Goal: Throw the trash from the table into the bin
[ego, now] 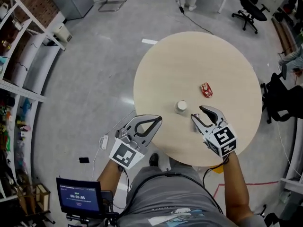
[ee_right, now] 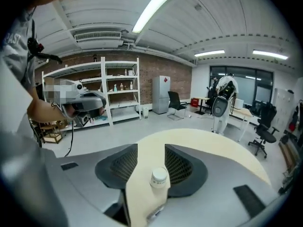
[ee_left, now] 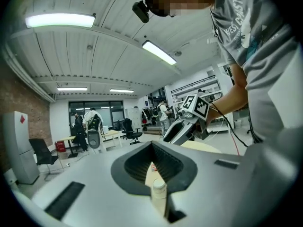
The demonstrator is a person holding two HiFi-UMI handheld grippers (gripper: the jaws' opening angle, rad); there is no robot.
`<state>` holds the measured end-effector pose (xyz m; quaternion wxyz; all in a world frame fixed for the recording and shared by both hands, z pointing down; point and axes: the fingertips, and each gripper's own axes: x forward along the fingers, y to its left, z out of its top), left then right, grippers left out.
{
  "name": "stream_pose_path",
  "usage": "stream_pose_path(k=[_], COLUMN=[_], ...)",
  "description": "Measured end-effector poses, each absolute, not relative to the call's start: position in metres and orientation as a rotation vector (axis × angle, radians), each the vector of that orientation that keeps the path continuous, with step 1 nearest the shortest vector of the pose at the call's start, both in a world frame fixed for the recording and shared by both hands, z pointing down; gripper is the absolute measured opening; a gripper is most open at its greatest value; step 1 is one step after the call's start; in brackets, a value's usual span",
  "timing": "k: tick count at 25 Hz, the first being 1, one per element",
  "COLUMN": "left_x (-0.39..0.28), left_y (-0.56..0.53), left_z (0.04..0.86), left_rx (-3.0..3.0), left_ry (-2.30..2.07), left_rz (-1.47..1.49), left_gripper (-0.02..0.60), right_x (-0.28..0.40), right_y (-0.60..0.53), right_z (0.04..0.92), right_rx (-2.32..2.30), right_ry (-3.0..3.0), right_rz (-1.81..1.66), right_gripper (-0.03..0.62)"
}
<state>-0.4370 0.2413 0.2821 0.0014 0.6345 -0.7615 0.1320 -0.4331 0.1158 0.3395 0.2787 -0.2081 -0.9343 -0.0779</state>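
Observation:
A small white lidded bottle [ego: 181,107] stands upright near the front edge of the round beige table [ego: 189,56]. A crumpled red wrapper [ego: 206,90] lies further in, to its right. My right gripper [ego: 198,113] hovers over the table just right of the bottle, open and holding nothing. In the right gripper view the bottle [ee_right: 159,177] shows in the gap between the jaws, apart from them. My left gripper [ego: 158,120] is at the table's front-left edge, tips together and empty. Past its jaws [ee_left: 151,145] I see the bottle [ee_left: 158,189] and the wrapper [ee_left: 152,166].
White shelving [ego: 19,56] lines the left wall. A black office chair [ego: 248,6] stands beyond the table and another chair [ego: 279,98] at its right. A screen on a stand [ego: 78,195] is by my left leg. Cables run across the grey floor.

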Motion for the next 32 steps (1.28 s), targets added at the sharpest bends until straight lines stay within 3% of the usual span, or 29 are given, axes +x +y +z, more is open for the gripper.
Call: stream_pose_path(k=[6, 11, 15, 23, 32], left_x=[-0.44, -0.481, -0.479, -0.447, -0.469], left_y=[0.246, 0.202, 0.2, 0.249, 0.237], left_z=[0.316, 0.369, 0.377, 0.358, 0.352], left_rx=[1.867, 1.759, 1.706, 1.687, 1.741], left_ry=[-2.361, -2.353, -2.35, -2.351, -2.393], left_rz=[0.359, 0.357, 0.349, 0.306, 0.351], left_gripper=[0.041, 0.041, 0.041, 0.041, 0.041], right_x=[-0.458, -0.515, -0.52, -0.482, -0.511], right_y=[0.137, 0.103, 0.098, 0.134, 0.115], right_z=[0.415, 0.512, 0.545, 0.557, 0.496], right_rx=[-0.67, -0.739, -0.761, -0.745, -0.685], right_ry=[-2.351, -2.224, -2.148, -2.009, -2.236], right_rz=[-0.183, -0.207, -0.25, -0.372, -0.416], right_gripper=[0.258, 0.276, 0.276, 0.275, 0.273])
